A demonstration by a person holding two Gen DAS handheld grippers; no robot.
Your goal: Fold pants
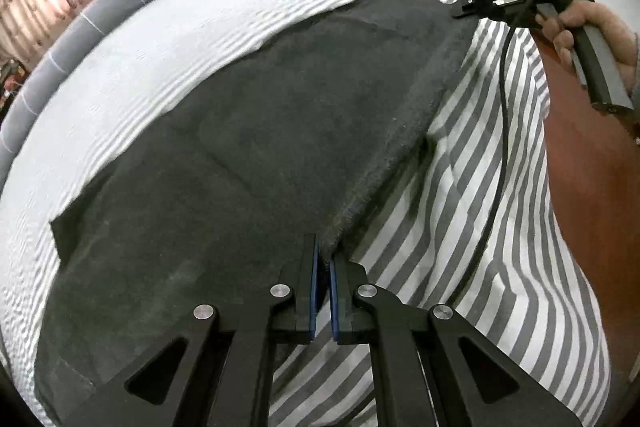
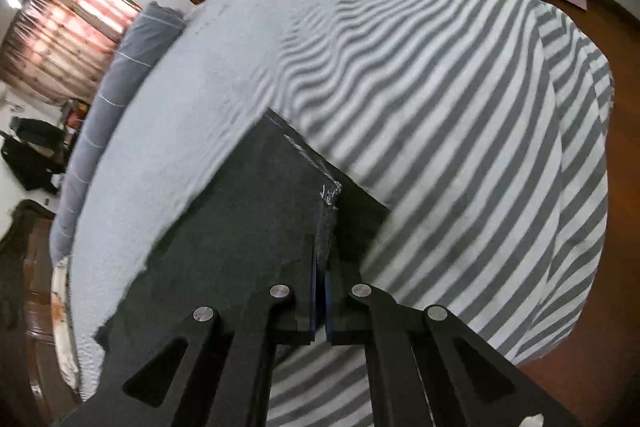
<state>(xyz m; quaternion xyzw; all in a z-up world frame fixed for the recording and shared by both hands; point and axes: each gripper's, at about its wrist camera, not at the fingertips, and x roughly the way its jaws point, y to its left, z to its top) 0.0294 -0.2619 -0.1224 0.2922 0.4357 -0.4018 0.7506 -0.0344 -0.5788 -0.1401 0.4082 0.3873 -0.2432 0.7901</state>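
Left wrist view: the pants point(image 1: 248, 131) lie flat on the striped bedsheet point(image 1: 472, 211), their long axis running from the left gripper point(image 1: 324, 259) up and away toward the right gripper point(image 1: 466, 9) at the far end. The near long edge of the garment runs along the side of the bed where the person stands, and both tools sit on that same edge.

Left gripper: jaws clenched, with the thick, fuzzy edge of the pants pinched between the blue pads point(image 1: 314, 283).

Right wrist view: the right gripper point(image 2: 322, 267) is likewise clamped shut, with dark cloth caught between its fingers at a corner of the garment; a white stitched mark point(image 2: 330, 195) shows on the fabric just beyond the tips. From the left wrist view, a hand point(image 1: 588, 39) holds that tool's handle, and its cable point(image 1: 506, 115) hangs over the sheet.

Condition of the garment: dark charcoal, matte, heavy-looking fabric, spread mostly smooth, with faint panel creases and a squared end at the lower left.

Judgement: with 2 grips set on 1 long edge, the next move is likely to carry that edge across toward the far edge, away from the person. Neither hand is closer to the far edge; both grips must travel together or the fold will skew.
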